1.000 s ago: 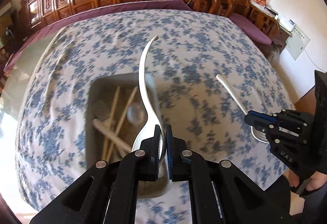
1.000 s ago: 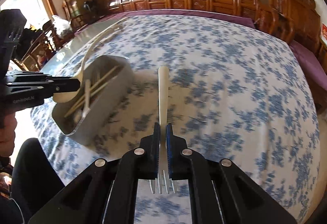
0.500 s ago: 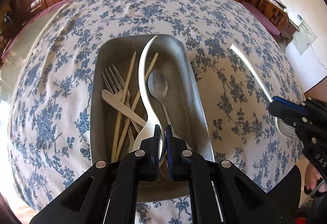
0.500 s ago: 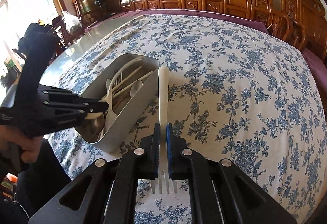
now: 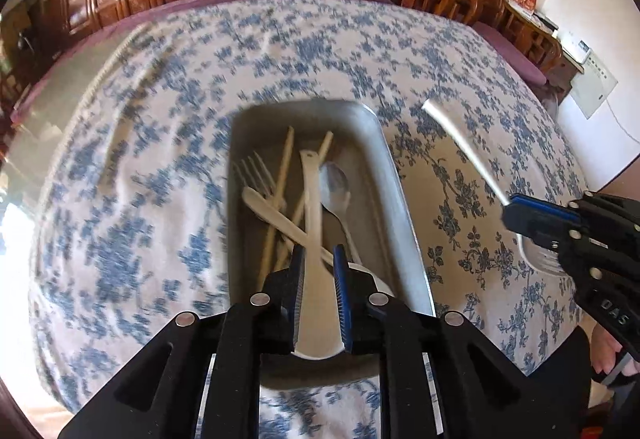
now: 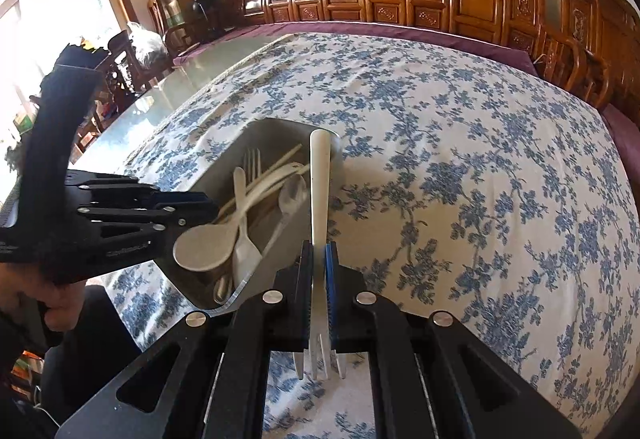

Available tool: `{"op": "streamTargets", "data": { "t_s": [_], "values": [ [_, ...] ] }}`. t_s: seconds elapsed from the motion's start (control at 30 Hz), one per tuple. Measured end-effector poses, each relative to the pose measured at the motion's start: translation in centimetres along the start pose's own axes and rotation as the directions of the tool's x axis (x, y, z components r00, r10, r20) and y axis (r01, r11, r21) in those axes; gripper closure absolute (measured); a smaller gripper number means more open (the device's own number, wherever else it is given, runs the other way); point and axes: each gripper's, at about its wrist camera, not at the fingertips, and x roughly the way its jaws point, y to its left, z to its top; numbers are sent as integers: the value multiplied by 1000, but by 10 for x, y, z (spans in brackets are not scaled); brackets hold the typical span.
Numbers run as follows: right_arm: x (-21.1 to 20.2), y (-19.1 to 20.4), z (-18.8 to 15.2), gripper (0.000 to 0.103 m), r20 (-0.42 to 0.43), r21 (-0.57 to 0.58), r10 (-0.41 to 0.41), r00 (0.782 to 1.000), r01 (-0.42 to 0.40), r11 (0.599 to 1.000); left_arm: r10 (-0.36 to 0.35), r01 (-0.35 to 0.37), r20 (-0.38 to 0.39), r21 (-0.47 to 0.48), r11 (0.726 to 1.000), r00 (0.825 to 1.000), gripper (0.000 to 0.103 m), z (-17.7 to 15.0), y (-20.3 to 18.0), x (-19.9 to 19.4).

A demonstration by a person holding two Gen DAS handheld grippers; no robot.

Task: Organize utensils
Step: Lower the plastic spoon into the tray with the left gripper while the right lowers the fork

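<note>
Jaws of the left gripper (image 5: 318, 259) have just been opening, released around the cream plastic ladle-shaped spoon (image 5: 313, 199), which lies inside the grey metal rectangular tray (image 5: 404, 215); the right gripper (image 5: 516, 215) sits at three o'clock.

In the right wrist view, the right gripper (image 6: 319, 251) is clenched on a white-handled steel fork (image 6: 319, 183), handle toward twelve o'clock by the tray's (image 6: 208, 179) right rim; spoon bowl (image 6: 204, 249) at nine o'clock.

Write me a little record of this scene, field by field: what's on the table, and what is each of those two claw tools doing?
surface: table with blue floral cloth
container: metal tray holding utensils
in tray: chopsticks, metal spoon, fork
left gripper: over the tray, jaws just opened, cream ladle lying loose between them
right gripper: shut on white-handled fork, tines toward the camera
fork position: by the tray's right edge, not yet inside
</note>
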Motion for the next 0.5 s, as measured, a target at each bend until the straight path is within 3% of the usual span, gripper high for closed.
{"op": "streamTargets", "data": {
  "t_s": [0.27,0.5],
  "values": [
    [11,32,19,95,19,-15,11,1000,-11,1000,70,-73,82,35,997,994,84,-5,22,-32],
    [26,56,33,95,16,8,47,999,-47,999,86,-86,99,-5,996,991,79,-17,53,-45]
  ]
}}
